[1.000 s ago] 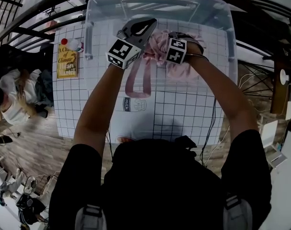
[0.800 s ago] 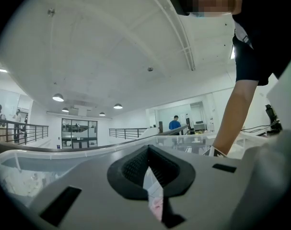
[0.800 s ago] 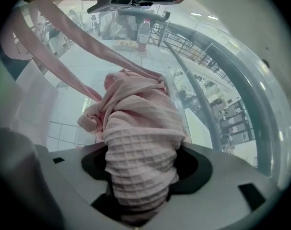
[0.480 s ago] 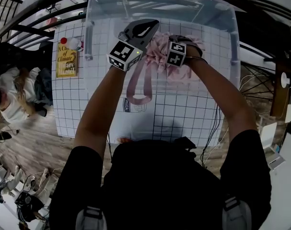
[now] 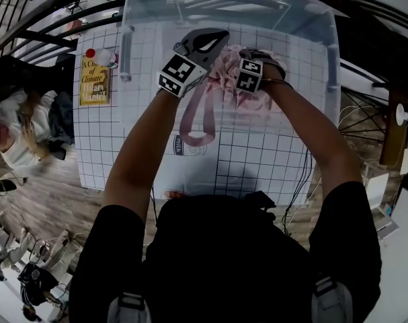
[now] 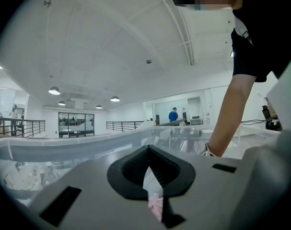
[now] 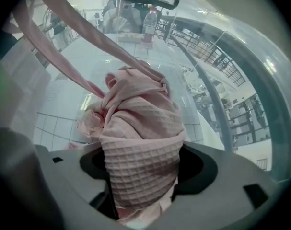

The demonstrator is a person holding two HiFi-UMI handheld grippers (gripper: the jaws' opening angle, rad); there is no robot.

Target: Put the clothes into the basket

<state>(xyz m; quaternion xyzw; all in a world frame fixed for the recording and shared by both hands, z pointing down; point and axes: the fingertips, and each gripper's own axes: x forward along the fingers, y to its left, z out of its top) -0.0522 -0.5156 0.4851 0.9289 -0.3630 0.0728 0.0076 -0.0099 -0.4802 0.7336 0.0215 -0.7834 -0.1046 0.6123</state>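
Reporting from the left edge of the head view: a yellow book (image 5: 94,85) is lying on the gridded table (image 5: 99,147), with a red-capped bottle (image 5: 99,59) resting just beyond it. Both are sitting outside the clear basket (image 5: 126,46), close to its left wall.

Moving inward, the left gripper (image 5: 210,40) is reaching over the basket's near wall. In its own view the jaws are pressing together and nipping a thin fold of the pink garment (image 5: 224,73). A looped strap (image 5: 197,123) is hanging from that garment toward the near wall of the basket.

Next to it, the right gripper (image 7: 144,174) is pointing steeply down into the basket. Its jaws have just been opening, and a thick waffle-weave bunch of the same garment is filling the gap between them and pressing against both sides.

The garment is hanging between the two grippers, inside the outline of the basket walls. I cannot tell whether its lower folds are touching the basket floor. The basket's right wall (image 5: 324,59) is standing to the right of the right forearm (image 5: 311,140).
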